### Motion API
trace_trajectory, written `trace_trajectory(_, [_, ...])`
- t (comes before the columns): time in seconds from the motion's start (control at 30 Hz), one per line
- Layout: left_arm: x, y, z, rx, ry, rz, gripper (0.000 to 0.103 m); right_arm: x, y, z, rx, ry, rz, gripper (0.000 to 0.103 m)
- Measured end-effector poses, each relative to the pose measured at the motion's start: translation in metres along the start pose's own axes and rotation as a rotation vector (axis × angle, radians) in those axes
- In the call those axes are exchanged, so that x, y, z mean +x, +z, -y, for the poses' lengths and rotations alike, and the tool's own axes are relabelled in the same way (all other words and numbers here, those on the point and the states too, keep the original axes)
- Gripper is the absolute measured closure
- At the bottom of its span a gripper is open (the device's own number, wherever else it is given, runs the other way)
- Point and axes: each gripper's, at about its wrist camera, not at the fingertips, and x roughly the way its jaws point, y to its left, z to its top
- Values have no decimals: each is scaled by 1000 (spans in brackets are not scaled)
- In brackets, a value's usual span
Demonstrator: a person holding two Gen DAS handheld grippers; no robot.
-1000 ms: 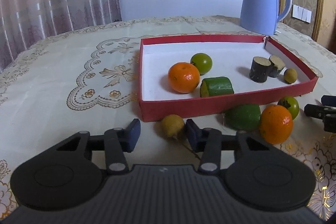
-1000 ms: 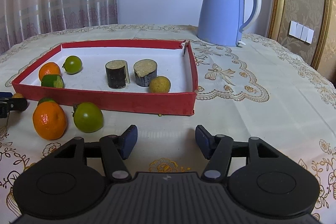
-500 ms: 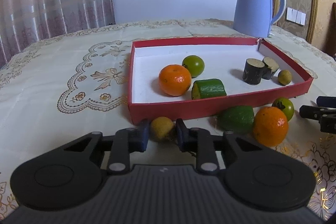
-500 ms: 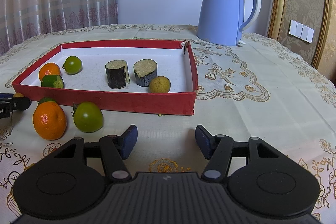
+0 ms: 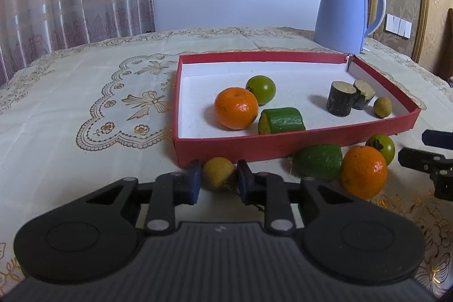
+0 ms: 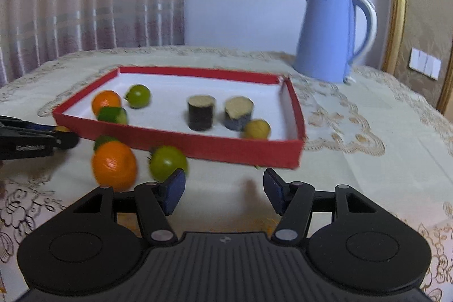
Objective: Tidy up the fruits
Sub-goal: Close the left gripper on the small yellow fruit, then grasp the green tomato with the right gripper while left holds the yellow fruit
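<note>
Two blue pads of our left gripper (image 5: 218, 177) sat closed against a small yellow fruit (image 5: 218, 173), which lay on the tablecloth (image 5: 70, 109) just ahead of us, close to the near wall of the red tray (image 5: 254, 147). To its right lay a green chunk (image 5: 318, 160) and an orange (image 5: 363, 171). Our right gripper (image 6: 223, 190) held its jaws wide apart, gripping nothing, with a green tomato (image 6: 167, 162) just beyond its left finger.

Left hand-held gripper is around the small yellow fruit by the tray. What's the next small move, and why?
Probably lift it: the left hand-held gripper looks closed on the small yellow fruit, which sits outside the red tray.
</note>
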Motion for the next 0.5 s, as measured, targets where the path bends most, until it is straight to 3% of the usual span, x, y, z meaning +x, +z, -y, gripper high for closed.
trace_trajectory(0.5, [0, 0, -1, -10, -6, 2, 79, 3, 12, -22, -27, 47, 23, 43])
